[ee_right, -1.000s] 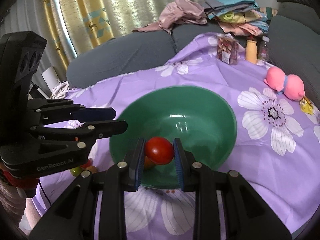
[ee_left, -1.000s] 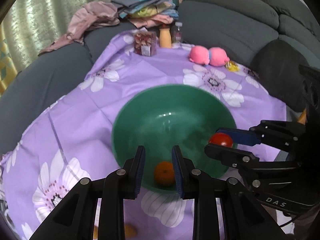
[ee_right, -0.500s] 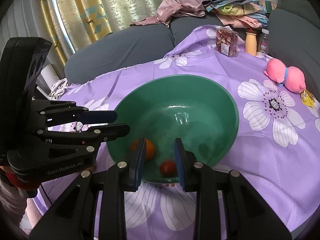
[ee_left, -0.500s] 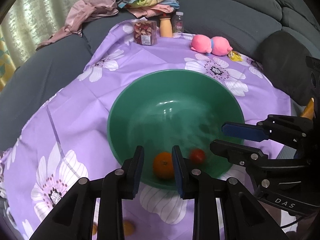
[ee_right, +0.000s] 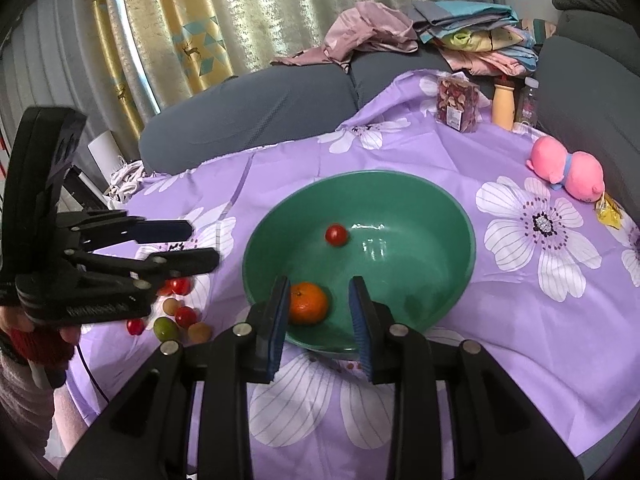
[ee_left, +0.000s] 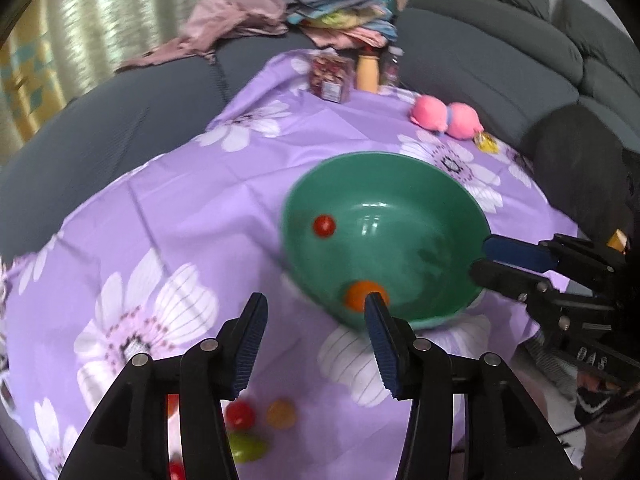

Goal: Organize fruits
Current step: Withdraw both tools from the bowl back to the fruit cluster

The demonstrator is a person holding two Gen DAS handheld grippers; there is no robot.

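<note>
Tomato [ee_right: 336, 235] rolled up green bowl [ee_right: 460, 216] wall, seemingly beside orange [ee_right: 307, 303]

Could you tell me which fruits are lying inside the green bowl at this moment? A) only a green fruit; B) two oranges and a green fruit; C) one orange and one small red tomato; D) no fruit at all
C: in the right wrist view the green bowl holds just an orange near its front wall and a small red tomato farther back; the other small fruits lie on the purple cloth outside it.
</note>
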